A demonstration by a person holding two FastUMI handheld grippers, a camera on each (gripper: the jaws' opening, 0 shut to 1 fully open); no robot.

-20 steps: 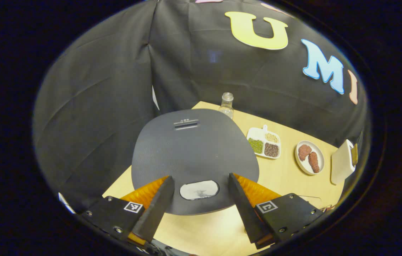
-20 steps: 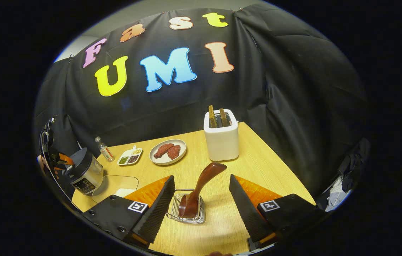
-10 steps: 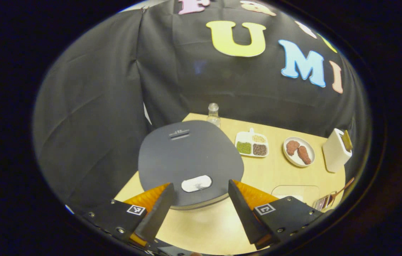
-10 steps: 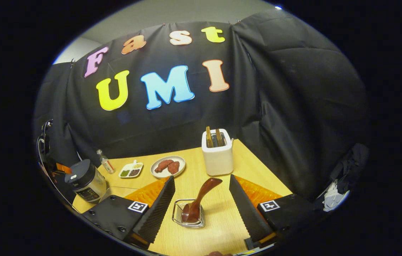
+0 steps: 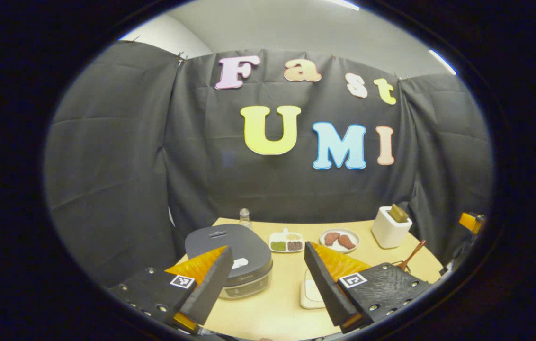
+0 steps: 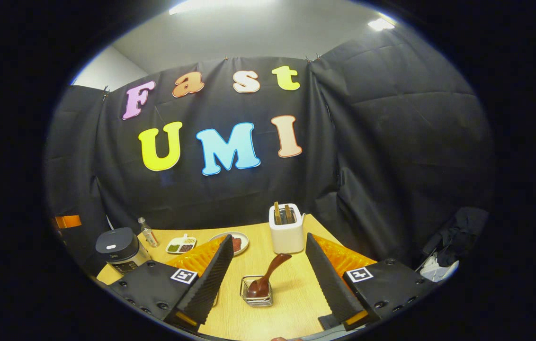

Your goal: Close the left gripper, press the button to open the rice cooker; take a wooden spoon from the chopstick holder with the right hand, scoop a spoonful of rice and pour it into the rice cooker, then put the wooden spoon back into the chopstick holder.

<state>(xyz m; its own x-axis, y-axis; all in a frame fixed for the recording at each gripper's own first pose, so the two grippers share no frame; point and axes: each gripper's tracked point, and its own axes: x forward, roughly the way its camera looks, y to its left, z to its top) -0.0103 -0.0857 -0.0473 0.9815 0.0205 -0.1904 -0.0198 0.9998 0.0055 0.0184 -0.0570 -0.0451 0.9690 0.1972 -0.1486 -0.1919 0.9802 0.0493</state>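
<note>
Counter (image 6: 291, 308): pale wood, black cloth behind.
Left hand-held gripper (image 5: 268, 284): wide apart, empty; closed rice cooker (image 5: 230, 253) just ahead.
Right hand-held gripper (image 6: 268, 284): spread, empty; wooden spoon (image 6: 268, 277) in chopstick holder (image 6: 257, 294) between fingers.

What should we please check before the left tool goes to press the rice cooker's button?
1. Left tool closed for pressing: not ok, its fingers stand wide apart.
2. Rice cooker lid shut, pale button on top in sight: ok.
3. Left tool lined up on the button: not ok, it sits back from the cooker.
4. Wooden spoon in the chopstick holder, handle leaning free: ok.
5. Right tool open, holding nothing: ok.
6. Rice ready in the clear container: cannot tell, partly hidden behind a finger.
</note>
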